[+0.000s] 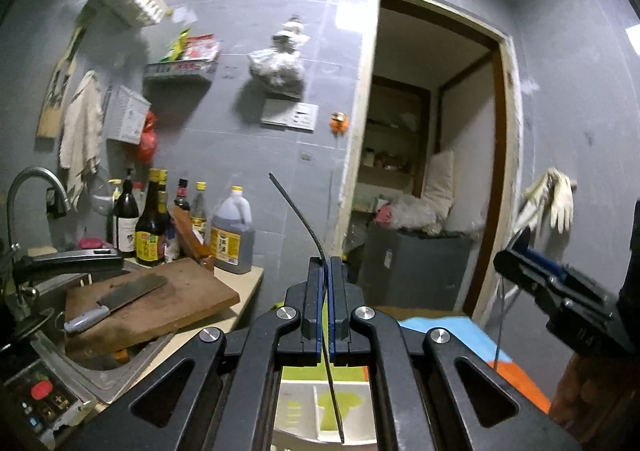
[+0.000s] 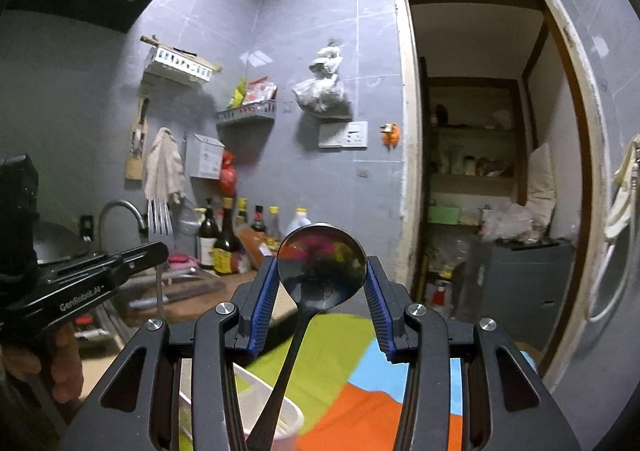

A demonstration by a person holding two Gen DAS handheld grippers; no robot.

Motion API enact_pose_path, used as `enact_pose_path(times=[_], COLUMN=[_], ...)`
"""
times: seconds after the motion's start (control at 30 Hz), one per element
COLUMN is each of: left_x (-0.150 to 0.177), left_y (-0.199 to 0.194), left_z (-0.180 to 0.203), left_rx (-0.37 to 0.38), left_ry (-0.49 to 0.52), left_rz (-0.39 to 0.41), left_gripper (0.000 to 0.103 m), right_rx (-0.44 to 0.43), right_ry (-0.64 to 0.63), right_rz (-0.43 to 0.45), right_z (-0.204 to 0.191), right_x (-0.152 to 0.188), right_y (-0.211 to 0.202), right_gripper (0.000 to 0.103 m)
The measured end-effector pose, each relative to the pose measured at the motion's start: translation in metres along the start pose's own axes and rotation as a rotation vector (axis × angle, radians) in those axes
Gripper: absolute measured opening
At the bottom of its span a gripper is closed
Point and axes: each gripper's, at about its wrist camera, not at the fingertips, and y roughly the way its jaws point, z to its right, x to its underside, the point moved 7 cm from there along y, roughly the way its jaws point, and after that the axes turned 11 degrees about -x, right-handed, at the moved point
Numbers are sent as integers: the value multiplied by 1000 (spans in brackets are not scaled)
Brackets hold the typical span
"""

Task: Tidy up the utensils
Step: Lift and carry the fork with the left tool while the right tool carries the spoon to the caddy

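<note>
Black linkage arms fill the foreground of both wrist views; between them the left gripper (image 1: 325, 265) stands pinched tight on a fork (image 1: 304, 219), seen edge-on here as a thin dark curve, its tines showing plainly in the right wrist view (image 2: 159, 217); the right gripper (image 2: 322, 271) has its blue pads closed against the bowl of a ladle-like spoon (image 2: 322, 267), handle hanging down toward us. Both utensils are held up in the air, well above the white organizer tray (image 1: 308, 403) that sits on the coloured cloth (image 2: 360, 383) below.

We judge the step in hand to be carrying each piece to its compartment. To do it well we should tip one gripper down at a time, so the two do not cross; the spoon is gripped only by its rounded bowl, so we keep it steady and avoid any swing that could let it slip; the tray's dividers are partly hidden by the grippers, so which slot suits which utensil we probably cannot settle until we look down; lower first, then release.
</note>
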Motion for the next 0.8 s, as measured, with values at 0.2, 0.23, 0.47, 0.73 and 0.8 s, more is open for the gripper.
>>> enact_pose_path(times=[0.2,0.23,0.47,0.73,0.8], left_x=[-19,-21,3,42,51], left_y=[8,11,27,40,41], left_z=[-25,-27,-31,-26,-23], left_rx=[-33,-39,-92,-120,-118], left_ry=[-64,-65,-25,2,15], left_rz=[26,26,-3,-72,-91], left_gripper=[1,1,1,1,1], right_rx=[-29,-31,-6,34,35], right_ry=[9,8,-18,-54,-53], right_rz=[6,1,-41,-98,-119], right_z=[-10,-12,-15,-12,-12], right_x=[-5,-3,22,58,66], right_y=[28,34,57,68,68], right_gripper=[41,41,41,41,41])
